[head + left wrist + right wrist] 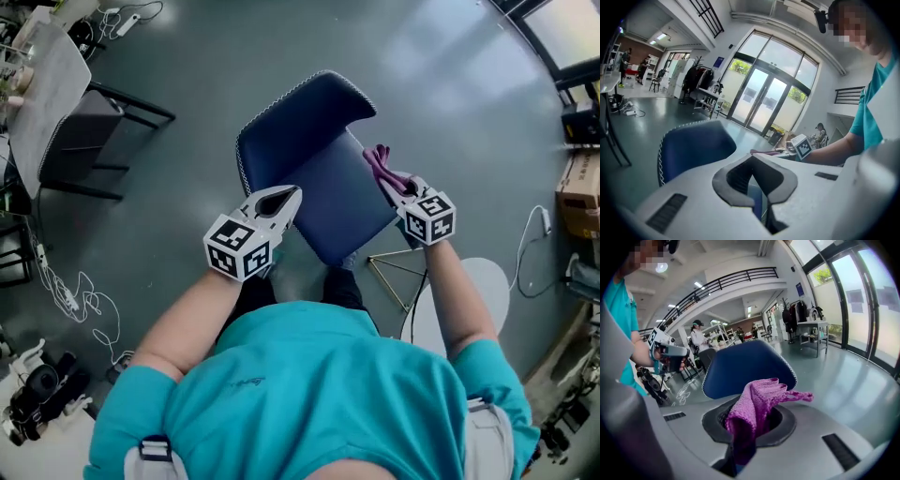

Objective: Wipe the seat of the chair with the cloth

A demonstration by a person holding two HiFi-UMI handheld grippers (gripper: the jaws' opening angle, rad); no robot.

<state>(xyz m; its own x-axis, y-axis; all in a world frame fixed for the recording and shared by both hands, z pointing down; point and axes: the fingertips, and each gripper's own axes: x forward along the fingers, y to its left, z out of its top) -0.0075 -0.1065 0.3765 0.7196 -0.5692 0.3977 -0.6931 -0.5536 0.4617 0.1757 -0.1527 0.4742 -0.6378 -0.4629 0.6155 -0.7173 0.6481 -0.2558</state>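
Note:
A blue chair stands in front of me, its seat (342, 202) below its curved backrest (300, 122). My right gripper (398, 187) hangs over the seat's right edge, shut on a purple cloth (382, 167). In the right gripper view the cloth (757, 404) bunches out from between the jaws, with the backrest (745, 366) behind it. My left gripper (281, 199) hovers at the seat's left front edge, jaws together and holding nothing. The left gripper view looks past the left gripper (754, 176) to the backrest (693, 150) and the right gripper's marker cube (802, 146).
A grey chair (56, 84) stands at the far left. White cables (70, 295) lie on the floor at the left. A white round base (469, 300) and thin metal legs (394, 272) sit near my right arm. A cardboard box (581, 192) is at the right edge.

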